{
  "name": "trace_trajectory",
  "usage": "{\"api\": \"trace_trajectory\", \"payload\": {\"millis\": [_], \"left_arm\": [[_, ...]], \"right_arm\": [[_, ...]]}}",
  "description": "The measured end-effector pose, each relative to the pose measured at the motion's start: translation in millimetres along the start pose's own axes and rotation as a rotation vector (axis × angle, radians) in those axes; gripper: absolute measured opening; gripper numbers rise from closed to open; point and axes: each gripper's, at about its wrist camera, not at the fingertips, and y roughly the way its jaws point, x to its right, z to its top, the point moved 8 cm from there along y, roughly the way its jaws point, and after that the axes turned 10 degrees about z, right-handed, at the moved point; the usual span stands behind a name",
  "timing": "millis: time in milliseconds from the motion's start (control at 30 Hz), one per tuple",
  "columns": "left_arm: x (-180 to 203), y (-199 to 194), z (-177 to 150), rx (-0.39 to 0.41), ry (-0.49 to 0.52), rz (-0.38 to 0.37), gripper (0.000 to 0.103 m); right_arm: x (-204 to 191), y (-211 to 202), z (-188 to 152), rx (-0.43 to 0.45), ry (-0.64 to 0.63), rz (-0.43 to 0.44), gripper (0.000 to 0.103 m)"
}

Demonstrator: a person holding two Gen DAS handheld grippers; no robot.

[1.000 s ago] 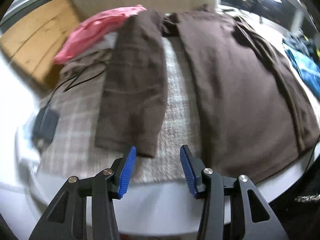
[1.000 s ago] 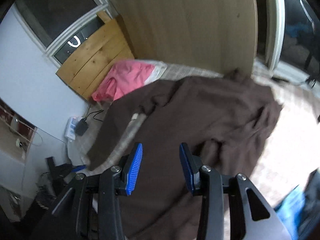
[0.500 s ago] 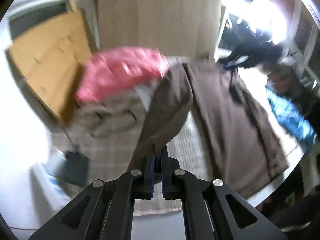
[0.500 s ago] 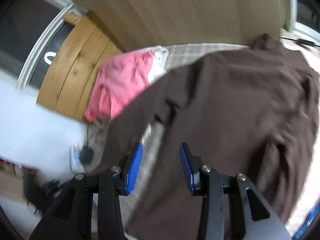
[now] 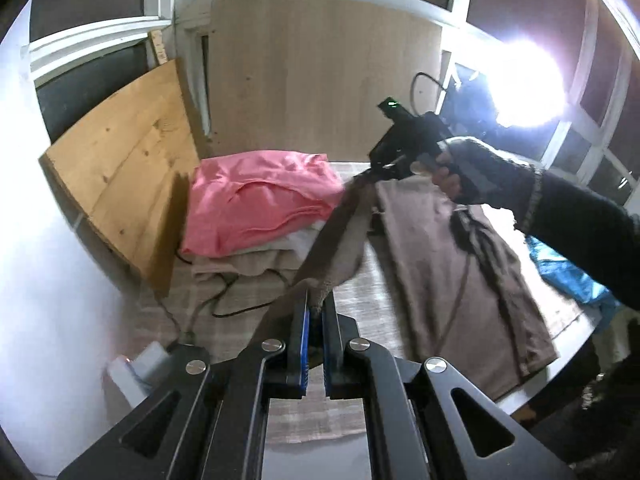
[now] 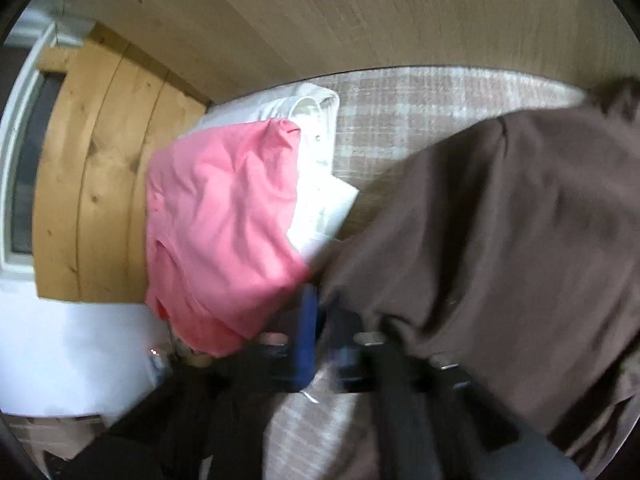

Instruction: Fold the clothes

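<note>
A brown long-sleeved garment (image 5: 452,280) lies spread on a checked cloth (image 5: 376,296) over the table. My left gripper (image 5: 316,312) is shut on the cuff end of its left sleeve (image 5: 340,236), and the sleeve is lifted and stretched away from me. At the sleeve's far end, a gloved hand holds my right gripper (image 5: 372,174) against the shoulder. In the blurred right wrist view, my right gripper (image 6: 322,320) has its blue pads close together with the brown garment (image 6: 500,220) pinched between them.
A folded pink garment (image 5: 256,204) tops a stack of folded clothes at the back left, with a white one (image 6: 316,160) beneath. A wooden board (image 5: 124,168) leans behind. A black cable (image 5: 224,304) and adapter (image 5: 188,350) lie left. Blue cloth (image 5: 568,276) lies right.
My left gripper closed on the sleeve cuff and raised it off the cloth. My right gripper dropped to the shoulder by the pink stack and went from open to shut on the brown fabric.
</note>
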Motion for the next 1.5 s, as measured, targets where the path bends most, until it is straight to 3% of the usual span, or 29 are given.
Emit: {"api": "trace_trajectory", "payload": {"millis": [133,333,467,533,600,667,800,900,1100,1167,1233,1267,1400,1500], "left_arm": [[50.2,-14.2,-9.1,0.024,0.054,-0.033,0.004],[167.8,-2.8,-64.6,-0.042,0.210,-0.078,0.004],[234.2,35.9,-146.8,-0.281,0.228,-0.121,0.010],[248.0,34.4,-172.6,-0.326,0.203,-0.130,0.011],[246.6,26.6,-183.5,-0.323,0.125,-0.126,0.022],[234.5,28.8,-180.7,-0.303,0.033,-0.107,0.023],[212.3,36.8,-175.4,-0.265,-0.135,-0.076,0.033],[206.6,59.0,-175.4,-0.276,-0.172,-0.053,0.033],[210.0,88.3,-178.1,-0.295,-0.191,-0.073,0.033],[207.9,90.0,-178.8,-0.293,-0.212,-0.081,0.030],[205.8,88.5,-178.2,-0.278,-0.233,-0.098,0.010],[204.7,86.4,-177.4,-0.266,-0.243,-0.111,0.008],[201.1,80.2,-173.7,-0.241,-0.258,-0.121,0.004],[194.9,71.3,-171.1,-0.225,-0.265,-0.112,0.004]], "right_arm": [[6.8,-34.2,1.0,0.013,-0.066,-0.035,0.003],[76.9,-52.0,-42.1,-0.107,-0.084,-0.182,0.003],[123.3,-65.4,-70.3,-0.187,-0.096,-0.280,0.014],[131.3,-80.3,-79.9,-0.169,-0.119,-0.267,0.014],[117.8,-97.0,-83.3,-0.129,-0.197,-0.248,0.014],[96.3,-111.4,-84.6,-0.098,-0.305,-0.250,0.016],[47.4,-95.9,-86.9,-0.128,-0.484,-0.267,0.039],[21.0,-55.8,-86.1,-0.181,-0.570,-0.322,0.039],[18.2,2.9,-76.6,-0.256,-0.597,-0.448,0.039],[21.1,11.6,-75.4,-0.275,-0.601,-0.481,0.039],[23.2,13.9,-74.8,-0.282,-0.601,-0.513,0.039],[20.5,11.2,-75.0,-0.277,-0.603,-0.510,0.039],[2.9,1.5,-77.7,-0.251,-0.670,-0.492,0.041],[19.0,15.1,-80.6,-0.308,-0.667,-0.547,0.041]]}}
